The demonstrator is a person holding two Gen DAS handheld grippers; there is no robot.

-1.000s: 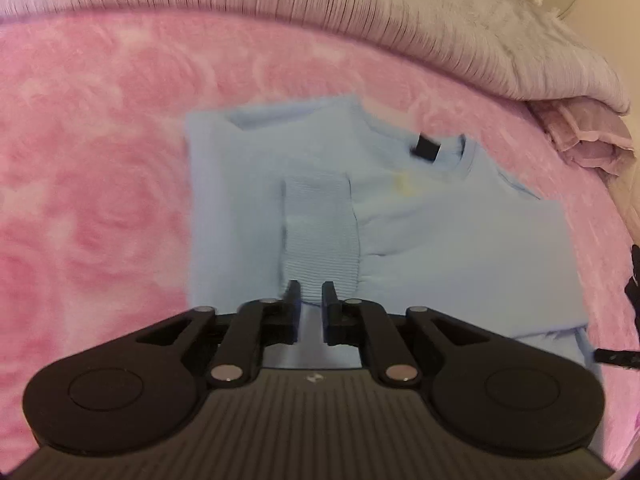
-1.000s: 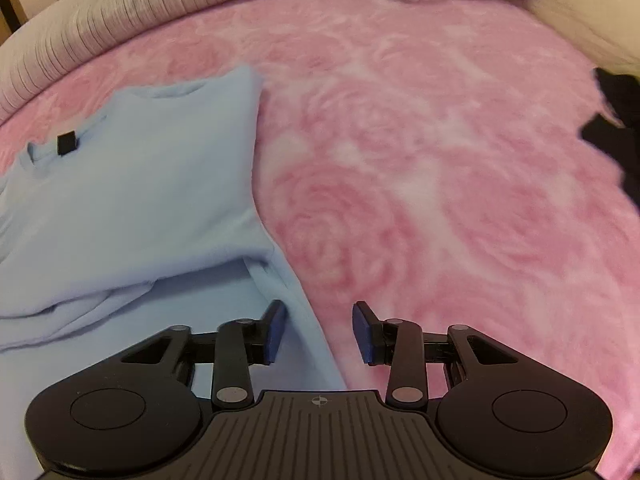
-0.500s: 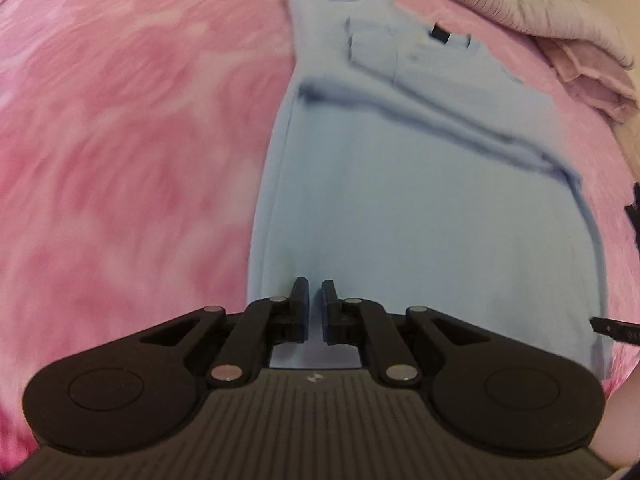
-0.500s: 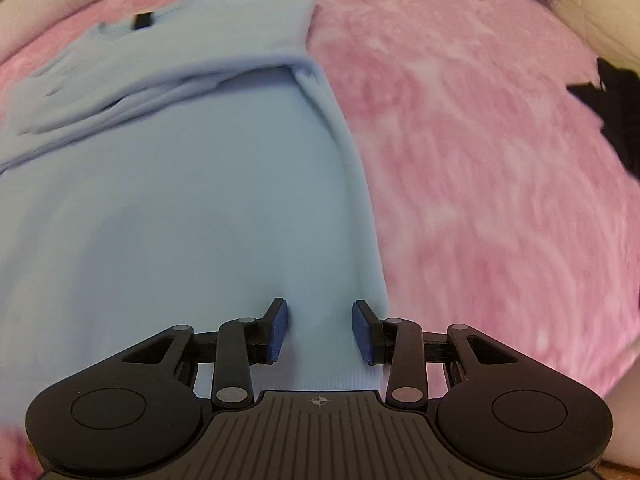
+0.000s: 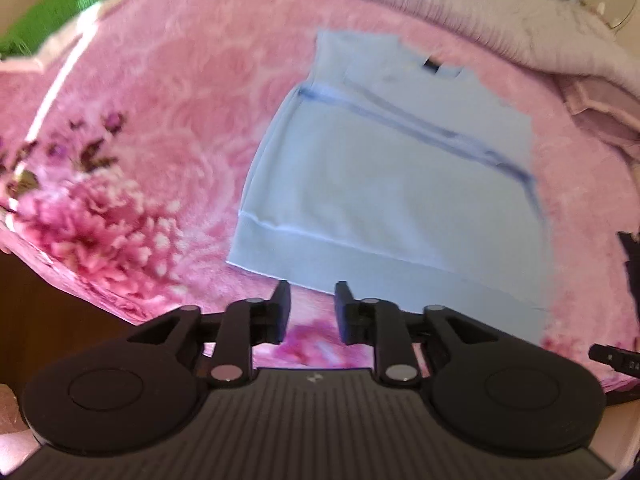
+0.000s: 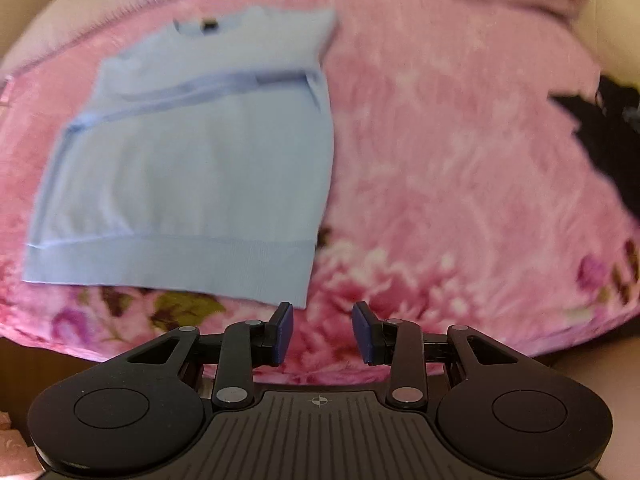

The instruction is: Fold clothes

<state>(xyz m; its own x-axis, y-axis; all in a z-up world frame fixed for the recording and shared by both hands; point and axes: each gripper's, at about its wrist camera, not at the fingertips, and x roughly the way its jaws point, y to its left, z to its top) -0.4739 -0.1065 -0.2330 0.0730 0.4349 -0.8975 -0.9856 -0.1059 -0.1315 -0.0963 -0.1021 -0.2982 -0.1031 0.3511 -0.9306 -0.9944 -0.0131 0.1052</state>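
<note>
Gaping wider than half a second ago, left gripper (image 5: 309,307) now sits just off the light-blue knit sweater's ribbed hem (image 5: 384,272), empty; right gripper (image 6: 322,332) also apart, empty. Sweater (image 6: 208,160) lies flat on pink floral fleece blanket (image 6: 460,184) at 12 o'clock, sleeves folded in: bottom fold likely next. Only left view shows green cloth (image 5: 52,12) at 10 o'clock.

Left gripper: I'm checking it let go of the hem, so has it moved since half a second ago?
Yes. The left gripper has backed off the blue sweater toward the near edge of the pink blanket, jaws now apart.
</note>
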